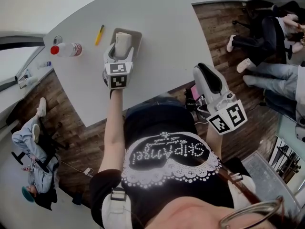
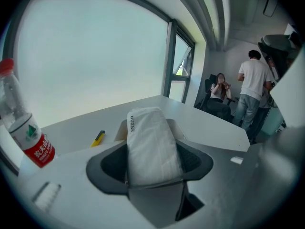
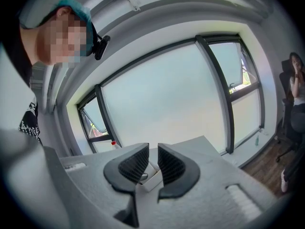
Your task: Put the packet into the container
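Observation:
My left gripper (image 1: 122, 49) is shut on a white packet (image 1: 123, 42), which hangs just over a shallow pale container (image 1: 137, 34) on the white table (image 1: 162, 18). In the left gripper view the packet (image 2: 151, 144) fills the space between the dark jaws of the left gripper (image 2: 150, 162), and the container's rim (image 2: 119, 130) shows behind it. My right gripper (image 1: 204, 70) is off the table's near edge, close to the person's body. The right gripper (image 3: 152, 163) has its jaws almost together with nothing between them.
A plastic water bottle with a red cap and label (image 1: 66, 49) lies at the table's left corner, and a yellow pen (image 1: 99, 34) lies between it and the container. People sit on chairs at the right (image 1: 271, 32) and lower left (image 1: 31, 142), over wooden floor.

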